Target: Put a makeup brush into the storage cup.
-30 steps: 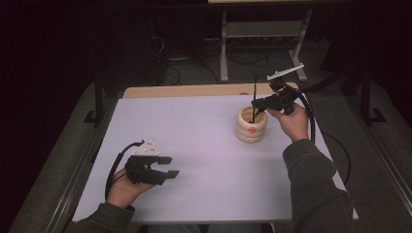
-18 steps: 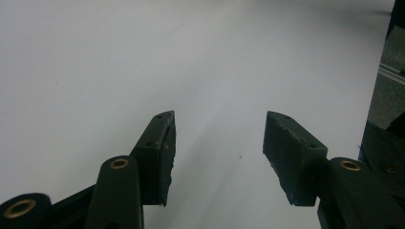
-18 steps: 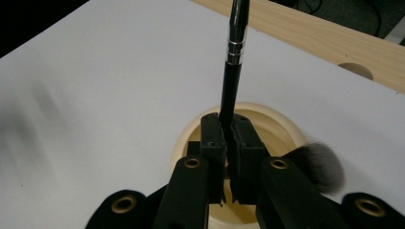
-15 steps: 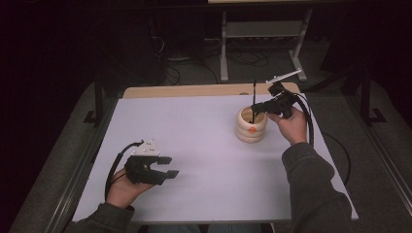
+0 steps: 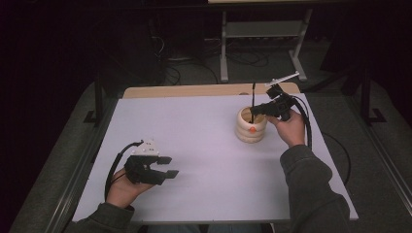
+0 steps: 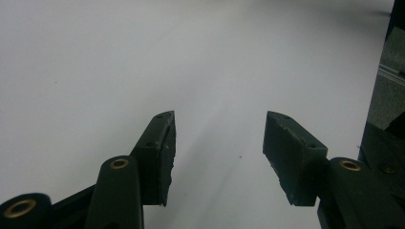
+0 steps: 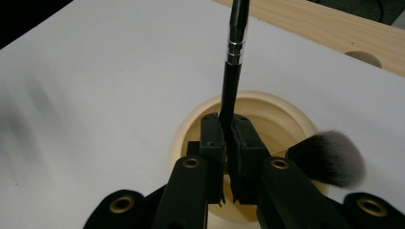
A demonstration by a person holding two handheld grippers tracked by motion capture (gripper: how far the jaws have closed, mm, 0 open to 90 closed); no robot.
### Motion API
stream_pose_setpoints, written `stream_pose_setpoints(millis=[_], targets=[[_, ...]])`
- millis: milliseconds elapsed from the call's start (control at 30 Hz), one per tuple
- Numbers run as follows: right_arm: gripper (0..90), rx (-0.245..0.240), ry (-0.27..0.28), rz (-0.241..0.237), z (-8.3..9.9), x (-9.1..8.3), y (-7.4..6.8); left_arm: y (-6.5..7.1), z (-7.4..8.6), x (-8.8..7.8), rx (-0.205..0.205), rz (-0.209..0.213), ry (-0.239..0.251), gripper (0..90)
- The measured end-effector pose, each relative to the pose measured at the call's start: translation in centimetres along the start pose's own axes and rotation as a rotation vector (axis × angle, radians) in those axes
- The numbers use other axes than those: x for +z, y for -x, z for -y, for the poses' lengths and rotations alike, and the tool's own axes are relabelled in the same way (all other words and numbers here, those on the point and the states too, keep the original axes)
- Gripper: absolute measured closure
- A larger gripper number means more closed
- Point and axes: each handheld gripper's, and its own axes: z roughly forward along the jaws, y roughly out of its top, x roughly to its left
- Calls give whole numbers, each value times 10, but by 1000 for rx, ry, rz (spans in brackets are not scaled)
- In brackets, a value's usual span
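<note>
Fingers of the right gripper are clamped on a thin black brush handle, held upright over a cream, ribbed round holder on the white worktop. Inside the holder a soft, dark-bristled brush head is seen leaning; its handle is hidden. Fingers of the left gripper are kept apart, empty.

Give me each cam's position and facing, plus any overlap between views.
High view: above the person's side, looking forward and down on the white table; both forearms, left gripper, right gripper.
Left gripper view: rides the left gripper, faces bare tabletop; open jaws.
Right gripper view: rides the right gripper, looks down into the holder; jaws clamp a black brush handle.
Shared: high and right gripper views both show holder and handle.
</note>
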Motion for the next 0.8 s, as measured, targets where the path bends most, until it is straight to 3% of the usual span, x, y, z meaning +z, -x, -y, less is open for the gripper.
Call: stream_pose_setpoints(millis=[200,267,367,800], targets=[[835,4,1,-1,2,0,0,0,0,0,-2,-2,4,450],[761,4,9,8,3,0,1,0,0,-1,-1,-4,4,450],[727,9,8,25,4,-3,-1,-2,0,-1,3,-4,4,449],[638,2,43,14,12,-16,-7,-3,2,-2,-15,-6,23,433]])
